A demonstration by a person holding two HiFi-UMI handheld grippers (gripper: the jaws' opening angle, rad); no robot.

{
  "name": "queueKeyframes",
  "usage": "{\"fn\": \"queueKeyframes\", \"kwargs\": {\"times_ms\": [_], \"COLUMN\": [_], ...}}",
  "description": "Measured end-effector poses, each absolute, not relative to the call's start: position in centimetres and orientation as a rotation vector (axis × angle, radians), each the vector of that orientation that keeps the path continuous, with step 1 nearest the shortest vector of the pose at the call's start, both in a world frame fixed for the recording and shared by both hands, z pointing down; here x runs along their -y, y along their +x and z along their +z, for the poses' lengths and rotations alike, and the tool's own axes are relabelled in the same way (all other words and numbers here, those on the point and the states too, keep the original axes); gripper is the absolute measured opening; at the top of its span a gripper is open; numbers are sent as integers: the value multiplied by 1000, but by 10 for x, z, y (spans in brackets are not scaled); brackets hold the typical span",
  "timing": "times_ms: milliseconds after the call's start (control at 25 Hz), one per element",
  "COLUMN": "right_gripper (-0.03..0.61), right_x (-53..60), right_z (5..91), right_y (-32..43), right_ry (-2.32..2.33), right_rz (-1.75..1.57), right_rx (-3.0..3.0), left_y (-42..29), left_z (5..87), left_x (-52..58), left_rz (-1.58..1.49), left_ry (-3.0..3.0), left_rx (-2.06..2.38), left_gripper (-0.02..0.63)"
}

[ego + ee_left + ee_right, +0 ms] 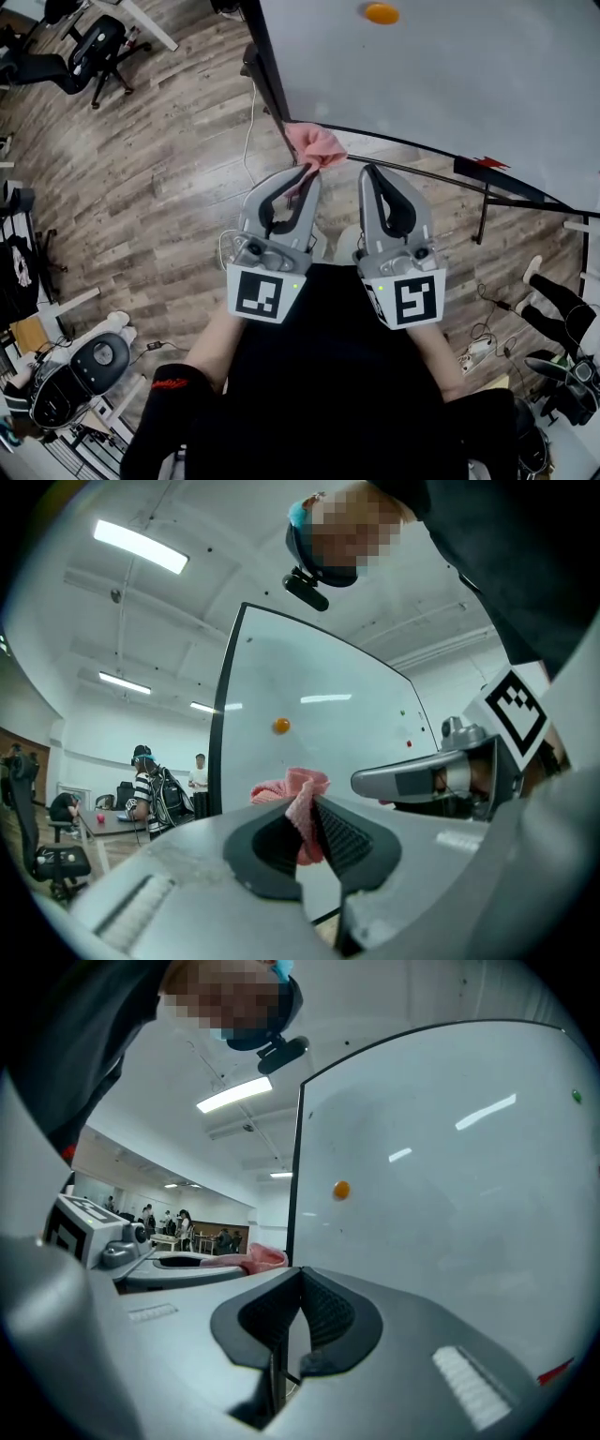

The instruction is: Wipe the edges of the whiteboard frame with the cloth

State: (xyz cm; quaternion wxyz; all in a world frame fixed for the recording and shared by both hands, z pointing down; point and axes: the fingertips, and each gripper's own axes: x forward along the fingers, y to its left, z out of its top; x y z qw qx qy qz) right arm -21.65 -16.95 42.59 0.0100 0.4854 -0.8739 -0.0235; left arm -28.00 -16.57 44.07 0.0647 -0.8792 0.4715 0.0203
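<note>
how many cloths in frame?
1: the pink cloth is clamped in the left gripper, near a corner of the whiteboard frame. The right gripper holds none. Others could be hidden off-frame.

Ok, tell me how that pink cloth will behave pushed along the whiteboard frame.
Probably floppy: the pink cloth bunches in folds past the left gripper, whose jaws are shut on it. It looks light and soft, so it should likely mould round the whiteboard frame rather than scrape; loose folds may drag.
</note>
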Motion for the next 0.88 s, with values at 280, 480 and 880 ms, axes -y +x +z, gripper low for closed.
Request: {"fn": "queueKeyframes", "kwargs": {"times_ms": [280, 480, 880], "right_gripper": [2, 2, 2], "right_x": [156, 149, 144], "right_z": [455, 468, 471], "right_y": [-199, -197, -196], "right_ry": [1589, 1592, 1631], "right_rz": [22, 56, 15], "right_rx": [2661, 2638, 2626], "left_y": [-260, -259, -259], "left_z": [466, 473, 482], "left_x": [149, 147, 147], "left_rz": [-5, -22, 17], "left_ry": [-2702, -2713, -2723], "left_rx": [-1357, -1348, -1380], "left_gripper": [21, 21, 21]}}
